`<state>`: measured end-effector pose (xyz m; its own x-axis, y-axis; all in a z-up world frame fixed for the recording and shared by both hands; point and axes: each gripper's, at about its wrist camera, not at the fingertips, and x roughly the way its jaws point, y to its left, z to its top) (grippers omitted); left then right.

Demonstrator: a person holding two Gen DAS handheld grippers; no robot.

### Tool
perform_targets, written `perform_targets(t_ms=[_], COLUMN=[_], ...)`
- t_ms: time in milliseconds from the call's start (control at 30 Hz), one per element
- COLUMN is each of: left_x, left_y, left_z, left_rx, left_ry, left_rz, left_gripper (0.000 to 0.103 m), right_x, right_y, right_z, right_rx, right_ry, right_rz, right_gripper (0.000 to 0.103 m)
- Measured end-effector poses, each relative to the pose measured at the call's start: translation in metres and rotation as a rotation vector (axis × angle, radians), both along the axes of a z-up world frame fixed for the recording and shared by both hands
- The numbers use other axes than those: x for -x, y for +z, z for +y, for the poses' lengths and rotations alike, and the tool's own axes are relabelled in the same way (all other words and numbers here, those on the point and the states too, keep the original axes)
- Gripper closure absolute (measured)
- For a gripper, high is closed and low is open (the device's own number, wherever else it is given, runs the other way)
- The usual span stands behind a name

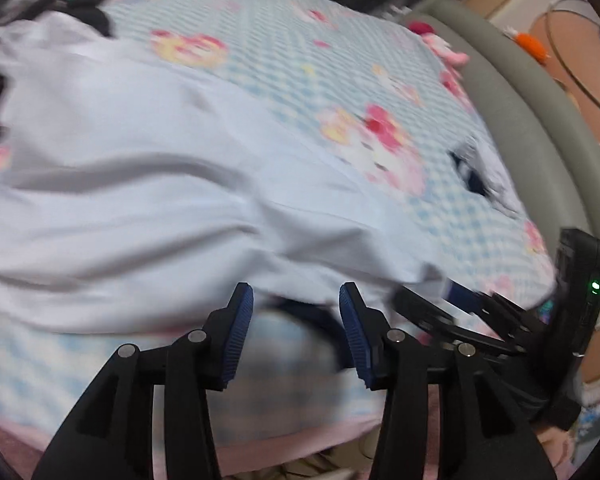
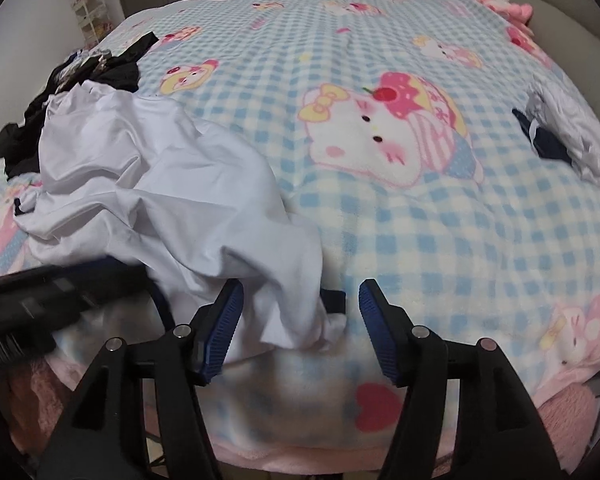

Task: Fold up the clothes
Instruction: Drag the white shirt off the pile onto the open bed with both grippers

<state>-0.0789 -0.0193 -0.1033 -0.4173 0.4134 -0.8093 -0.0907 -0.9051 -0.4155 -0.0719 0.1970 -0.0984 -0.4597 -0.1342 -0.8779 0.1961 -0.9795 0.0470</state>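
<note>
A white garment [image 2: 172,196] with dark trim lies crumpled on the blue checked blanket [image 2: 440,232] at the bed's near left. My right gripper [image 2: 300,292] stands open over the garment's near corner, cloth lying between its blue pads [image 2: 370,320] without being pinched. In the left wrist view the same white garment [image 1: 140,184] fills the left and centre, blurred. My left gripper [image 1: 296,296] is open at its near hem, nothing held. The right gripper [image 1: 440,304] shows at the right there, by the garment's corner. The left gripper's body [image 2: 40,292] is a dark blur at the left.
A pile of black clothes [image 2: 80,92] lies at the bed's left edge behind the white garment. A grey and navy garment [image 2: 564,136] lies at the right, near the grey padded bed frame [image 1: 512,92]. Pink plush toys [image 2: 504,4] sit at the far right corner.
</note>
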Motion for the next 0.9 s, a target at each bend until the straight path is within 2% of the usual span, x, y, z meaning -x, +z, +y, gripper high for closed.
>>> perform_targets(t_ms=[67, 133, 200, 267, 367, 467, 500, 567, 600, 633, 733, 800, 900], left_x=[-0.003, -0.004, -0.007, -0.010, -0.013, -0.008, -0.002, 0.010, 0.016, 0.022, 0.040, 0.052, 0.048], left_y=[0.000, -0.008, -0.017, -0.019, -0.015, -0.022, -0.024, -0.028, -0.030, -0.019, 0.005, 0.014, 0.018], left_z=[-0.018, -0.038, -0.051, -0.048, -0.029, -0.003, 0.000, 0.006, 0.008, 0.007, 0.002, -0.004, -0.014], left_rx=[0.078, 0.142, 0.140, 0.131, 0.135, 0.272, 0.299, 0.353, 0.378, 0.360, 0.331, 0.350, 0.267], left_ry=[0.046, 0.087, 0.099, 0.066, -0.023, -0.071, -0.072, -0.073, -0.073, -0.061, -0.001, 0.069, 0.107], left_rz=[-0.004, -0.054, -0.080, -0.069, -0.033, -0.015, -0.027, -0.050, -0.060, -0.031, 0.041, 0.066, 0.078], left_gripper=[0.056, 0.056, 0.056, 0.056, 0.056, 0.056, 0.057, 0.074, 0.074, 0.075, 0.076, 0.076, 0.075], right_x=[-0.002, -0.005, -0.009, -0.009, -0.010, -0.015, -0.017, -0.014, -0.011, -0.008, 0.001, 0.007, 0.013], right_y=[-0.002, -0.007, -0.015, -0.025, -0.024, -0.010, -0.009, -0.019, -0.027, -0.033, -0.024, -0.015, -0.002], right_z=[-0.006, -0.017, -0.028, -0.034, -0.034, -0.034, -0.037, -0.040, -0.040, -0.037, -0.031, -0.027, -0.020], right_rx=[0.054, 0.086, 0.052, 0.013, 0.026, 0.030, 0.011, -0.022, -0.037, -0.050, -0.092, -0.122, -0.134], right_ry=[0.049, 0.112, 0.149, 0.158, 0.161, 0.181, 0.198, 0.207, 0.200, 0.182, 0.119, 0.073, 0.012], right_rz=[-0.041, -0.076, -0.083, -0.098, -0.104, -0.081, -0.072, -0.075, -0.081, -0.081, 0.003, 0.070, 0.147], right_gripper=[0.041, 0.039, 0.038, 0.037, 0.036, 0.036, 0.032, 0.033, 0.045, 0.054, 0.055, 0.055, 0.055])
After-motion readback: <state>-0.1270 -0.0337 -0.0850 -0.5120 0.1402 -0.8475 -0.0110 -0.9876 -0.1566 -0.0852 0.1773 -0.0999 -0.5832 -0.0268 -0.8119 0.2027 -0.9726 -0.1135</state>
